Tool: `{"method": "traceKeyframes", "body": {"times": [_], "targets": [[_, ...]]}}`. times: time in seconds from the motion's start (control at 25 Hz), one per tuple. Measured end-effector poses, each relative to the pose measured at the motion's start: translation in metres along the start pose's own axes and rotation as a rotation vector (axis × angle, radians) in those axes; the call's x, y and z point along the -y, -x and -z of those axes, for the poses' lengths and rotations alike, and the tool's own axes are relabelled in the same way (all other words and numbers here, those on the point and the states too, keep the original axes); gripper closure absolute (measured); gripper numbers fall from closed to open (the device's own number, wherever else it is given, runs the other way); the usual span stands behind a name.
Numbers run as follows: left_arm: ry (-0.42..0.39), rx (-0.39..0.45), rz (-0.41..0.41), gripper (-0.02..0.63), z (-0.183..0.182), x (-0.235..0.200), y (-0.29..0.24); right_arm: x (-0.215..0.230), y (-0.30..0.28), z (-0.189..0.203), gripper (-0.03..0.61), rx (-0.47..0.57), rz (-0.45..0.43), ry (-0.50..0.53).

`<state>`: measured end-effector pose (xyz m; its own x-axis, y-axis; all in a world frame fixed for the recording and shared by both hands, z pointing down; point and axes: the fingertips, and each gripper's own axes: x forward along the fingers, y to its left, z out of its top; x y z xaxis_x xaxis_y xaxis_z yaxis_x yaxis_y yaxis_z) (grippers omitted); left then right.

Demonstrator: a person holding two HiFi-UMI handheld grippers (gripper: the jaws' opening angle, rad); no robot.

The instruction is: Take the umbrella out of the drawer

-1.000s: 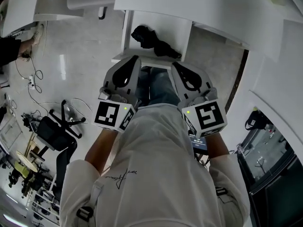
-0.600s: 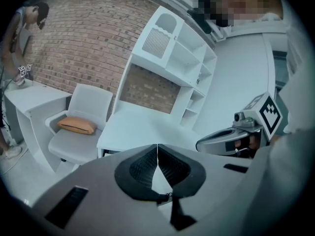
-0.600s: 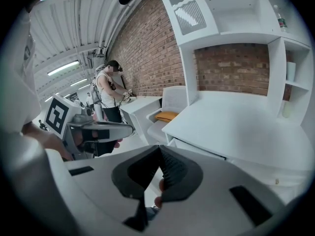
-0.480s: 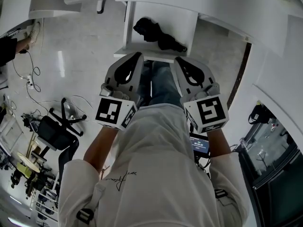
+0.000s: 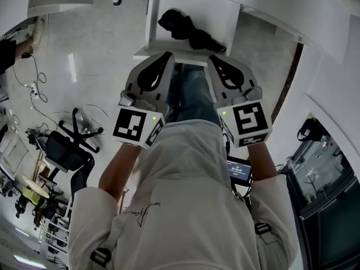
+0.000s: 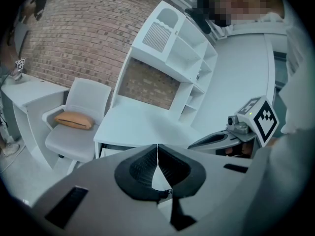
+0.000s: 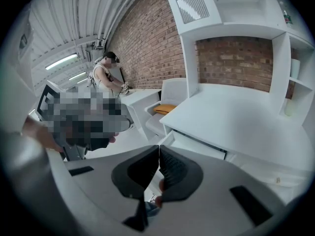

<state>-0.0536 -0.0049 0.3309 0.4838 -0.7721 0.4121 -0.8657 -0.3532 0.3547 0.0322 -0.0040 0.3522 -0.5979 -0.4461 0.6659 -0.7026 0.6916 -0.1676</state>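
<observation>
A black folded umbrella point(image 5: 185, 30) lies in the open white drawer point(image 5: 154, 46) under the desk, at the top middle of the head view. My left gripper point(image 5: 167, 56) and right gripper point(image 5: 214, 59) hover side by side just in front of the drawer's front edge, above my legs. Both are shut with nothing between their pads. In the left gripper view the left gripper point(image 6: 157, 149) points at the white desk point(image 6: 142, 124), and the right gripper's body point(image 6: 231, 137) shows beside it. In the right gripper view the right gripper point(image 7: 159, 152) faces the drawer front point(image 7: 197, 144).
A white chair point(image 6: 81, 112) with a tan cushion point(image 6: 74, 120) stands left of the desk. White shelves point(image 6: 182, 58) rise over it against a brick wall. A black office chair point(image 5: 70, 148) and cables point(image 5: 39, 100) are on the floor at left. A person point(image 7: 106, 73) sits far back.
Both grippers have sunk a little and now sit closer to the drawer's front edge. Drawer and umbrella show higher in the head view. Both stay shut.
</observation>
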Motion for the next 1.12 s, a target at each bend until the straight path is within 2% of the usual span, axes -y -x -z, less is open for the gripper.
{"method": "traceKeyframes", "body": {"times": [0.84,1.04,1.12], "targets": [[0.027,-0.048,-0.038,0.595,0.033,-0.02,-0.034,0.012,-0.038,0.029,0.552,-0.063,0.009,-0.011],[0.102,-0.06,-0.018,0.595,0.039,-0.022,-0.039,0.015,-0.047,0.037,0.552,-0.071,0.007,0.002],[0.09,-0.066,-0.013,0.595,0.043,-0.02,-0.042,0.015,-0.051,0.042,0.552,-0.08,0.003,0.007]]}}
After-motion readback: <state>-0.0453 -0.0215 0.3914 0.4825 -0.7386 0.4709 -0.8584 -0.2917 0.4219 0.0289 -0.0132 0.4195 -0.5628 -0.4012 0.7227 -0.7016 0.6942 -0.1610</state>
